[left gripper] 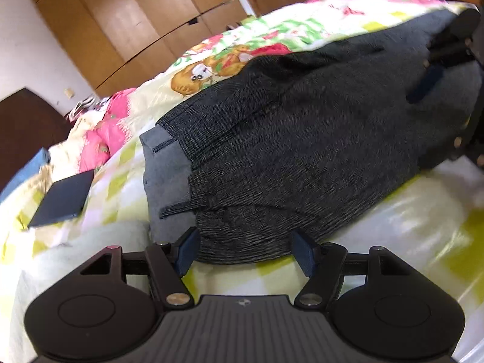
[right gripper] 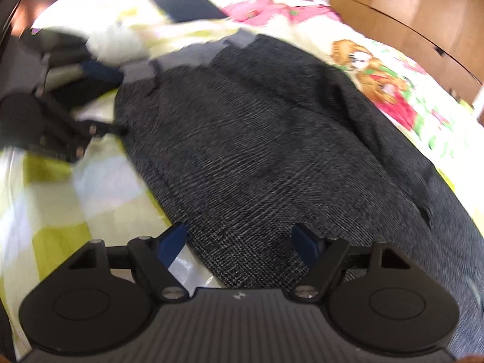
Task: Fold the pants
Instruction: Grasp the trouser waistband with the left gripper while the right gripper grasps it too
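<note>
Dark grey woven pants (left gripper: 302, 139) lie folded lengthwise on a bed, their lighter grey waistband lining (left gripper: 166, 166) turned out at the left. My left gripper (left gripper: 246, 252) is at the near edge by the waistband. It is open, with the fabric's edge between its blue pads (left gripper: 187, 251). My right gripper (right gripper: 240, 245) is further along the same near edge of the pants (right gripper: 257, 139). It is also open, with cloth between its fingers. Each gripper shows in the other view: the right gripper (left gripper: 438, 69) and the left gripper (right gripper: 75, 90).
The bed has a yellow-green checked sheet (left gripper: 423, 242) and a bright cartoon-print cover (left gripper: 242, 48). A flat dark blue square (left gripper: 63, 199) lies past the waistband, near pink bedding (left gripper: 103, 139). Wooden wardrobes (left gripper: 121, 15) stand behind the bed.
</note>
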`<action>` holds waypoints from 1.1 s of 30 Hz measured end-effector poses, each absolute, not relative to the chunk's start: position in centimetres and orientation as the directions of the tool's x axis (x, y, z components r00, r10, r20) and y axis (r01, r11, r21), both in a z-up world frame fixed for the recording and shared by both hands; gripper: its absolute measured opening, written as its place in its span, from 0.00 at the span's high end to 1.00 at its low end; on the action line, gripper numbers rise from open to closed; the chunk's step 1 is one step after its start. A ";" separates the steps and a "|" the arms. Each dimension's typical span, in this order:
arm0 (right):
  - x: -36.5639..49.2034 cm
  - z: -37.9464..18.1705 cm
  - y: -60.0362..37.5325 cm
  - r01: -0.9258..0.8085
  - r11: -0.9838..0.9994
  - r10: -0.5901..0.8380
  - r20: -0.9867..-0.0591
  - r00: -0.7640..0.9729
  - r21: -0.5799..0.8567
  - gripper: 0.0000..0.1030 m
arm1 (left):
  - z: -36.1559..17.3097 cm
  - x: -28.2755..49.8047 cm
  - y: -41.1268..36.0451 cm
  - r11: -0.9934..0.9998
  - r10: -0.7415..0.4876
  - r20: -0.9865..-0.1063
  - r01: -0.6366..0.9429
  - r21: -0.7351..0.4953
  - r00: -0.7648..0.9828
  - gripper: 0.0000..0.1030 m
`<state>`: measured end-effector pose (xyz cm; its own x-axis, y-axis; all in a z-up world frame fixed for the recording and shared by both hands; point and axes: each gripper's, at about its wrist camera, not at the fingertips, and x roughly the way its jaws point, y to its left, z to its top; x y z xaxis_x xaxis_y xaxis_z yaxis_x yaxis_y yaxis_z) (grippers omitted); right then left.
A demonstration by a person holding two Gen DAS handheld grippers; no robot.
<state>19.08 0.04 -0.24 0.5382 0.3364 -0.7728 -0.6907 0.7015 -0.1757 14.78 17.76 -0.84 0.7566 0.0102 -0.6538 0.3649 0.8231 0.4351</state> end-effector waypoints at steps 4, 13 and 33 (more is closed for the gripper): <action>19.7 -1.0 -0.3 -0.717 0.679 0.337 -0.800 0.496 -0.158 0.27 | -0.7 16.0 18.7 0.831 -0.026 -0.696 0.403 0.383 0.717 0.21; 21.5 -0.6 -1.5 -0.758 0.649 0.316 -0.885 0.343 -0.062 0.28 | -1.3 16.6 19.2 0.881 -0.049 -0.800 0.404 0.247 0.597 0.45; 20.8 0.1 0.8 -0.760 0.623 0.307 -0.835 0.457 -0.186 0.90 | -2.2 17.2 17.1 0.587 0.107 -0.689 0.514 0.626 0.717 0.61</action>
<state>20.78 0.76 0.14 0.4568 0.3072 -0.8348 -0.7596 0.6231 -0.1864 17.20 17.11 -2.21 0.7170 0.1069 -0.6888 0.5137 0.5868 0.6259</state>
